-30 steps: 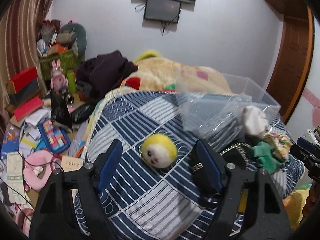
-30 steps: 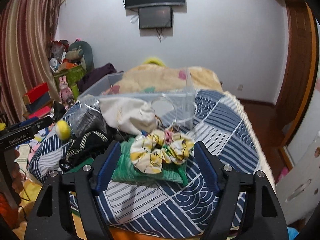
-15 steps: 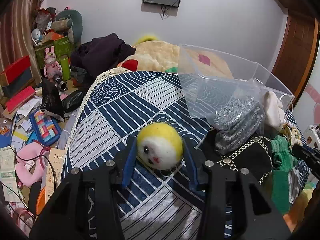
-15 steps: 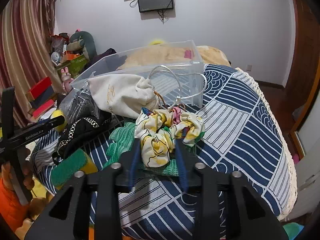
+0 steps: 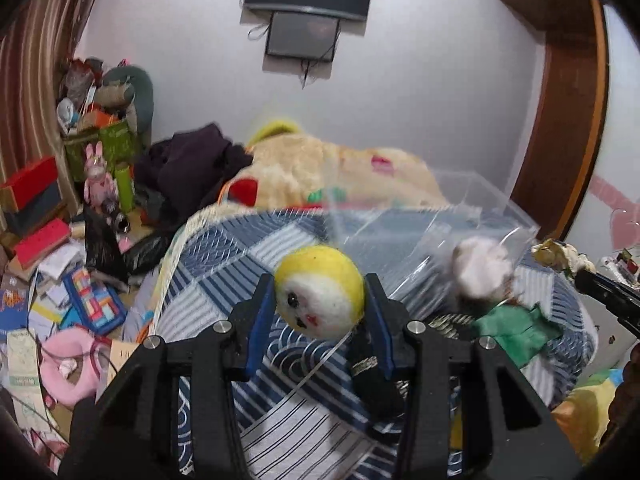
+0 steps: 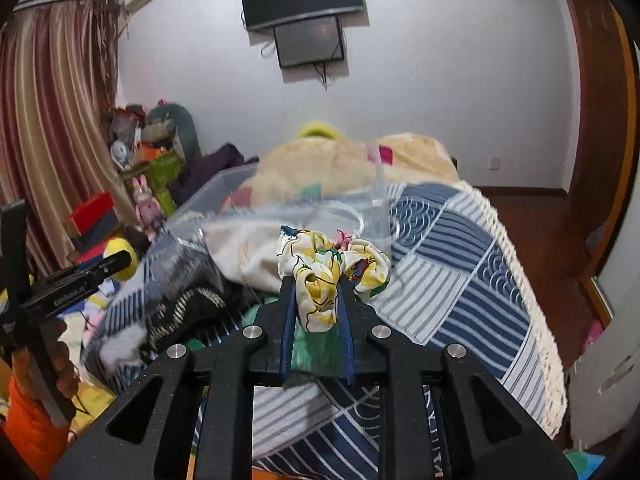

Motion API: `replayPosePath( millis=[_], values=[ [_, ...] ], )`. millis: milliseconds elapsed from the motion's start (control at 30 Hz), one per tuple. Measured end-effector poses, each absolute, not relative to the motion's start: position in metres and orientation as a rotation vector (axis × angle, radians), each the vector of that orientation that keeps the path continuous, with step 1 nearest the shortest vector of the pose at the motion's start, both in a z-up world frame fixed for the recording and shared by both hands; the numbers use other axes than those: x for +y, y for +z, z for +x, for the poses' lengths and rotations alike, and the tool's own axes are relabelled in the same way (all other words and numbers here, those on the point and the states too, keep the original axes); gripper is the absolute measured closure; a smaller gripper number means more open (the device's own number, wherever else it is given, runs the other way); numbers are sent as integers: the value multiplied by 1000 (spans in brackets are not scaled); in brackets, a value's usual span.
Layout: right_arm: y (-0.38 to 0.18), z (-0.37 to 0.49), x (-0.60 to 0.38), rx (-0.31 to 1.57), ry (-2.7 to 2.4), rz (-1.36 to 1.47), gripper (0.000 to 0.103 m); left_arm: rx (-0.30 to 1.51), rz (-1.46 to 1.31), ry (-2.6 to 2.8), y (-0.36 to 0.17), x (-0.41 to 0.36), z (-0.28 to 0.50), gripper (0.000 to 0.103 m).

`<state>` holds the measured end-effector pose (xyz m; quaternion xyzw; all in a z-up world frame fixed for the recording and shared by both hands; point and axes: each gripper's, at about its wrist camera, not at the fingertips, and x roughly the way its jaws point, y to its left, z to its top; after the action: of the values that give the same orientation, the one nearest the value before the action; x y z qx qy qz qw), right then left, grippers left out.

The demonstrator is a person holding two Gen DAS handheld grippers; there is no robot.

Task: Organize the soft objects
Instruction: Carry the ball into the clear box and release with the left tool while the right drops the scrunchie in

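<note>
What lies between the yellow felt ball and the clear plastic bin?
In the left wrist view, only blue patterned quilt separates the felt ball from the clear bin.

Between our left claw's [image 5: 320, 304] fingers sits the ball [image 5: 320, 292], above the quilt [image 5: 224, 256]. Beyond it and to its right lies the bin [image 5: 472, 208], with the pouch [image 5: 482, 268] just before the bin. Our right claw [image 6: 317, 304] grips the scrunchie [image 6: 332, 264]; the bin [image 6: 224, 190] stands behind it (left claw [image 6: 108, 264] far left).
</note>
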<state>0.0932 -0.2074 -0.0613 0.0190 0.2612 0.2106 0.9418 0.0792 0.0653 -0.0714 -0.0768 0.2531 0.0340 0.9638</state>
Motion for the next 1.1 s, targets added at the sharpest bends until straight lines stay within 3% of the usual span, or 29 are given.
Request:
replayPosePath(
  millis=[433, 1100],
  values=[
    [-21, 110, -189, 395, 452, 27, 85, 387, -111, -3, -21, 40, 97, 59],
    [-43, 191, -145, 533, 471, -68, 85, 601, -65, -74, -52, 32, 197, 59]
  ],
)
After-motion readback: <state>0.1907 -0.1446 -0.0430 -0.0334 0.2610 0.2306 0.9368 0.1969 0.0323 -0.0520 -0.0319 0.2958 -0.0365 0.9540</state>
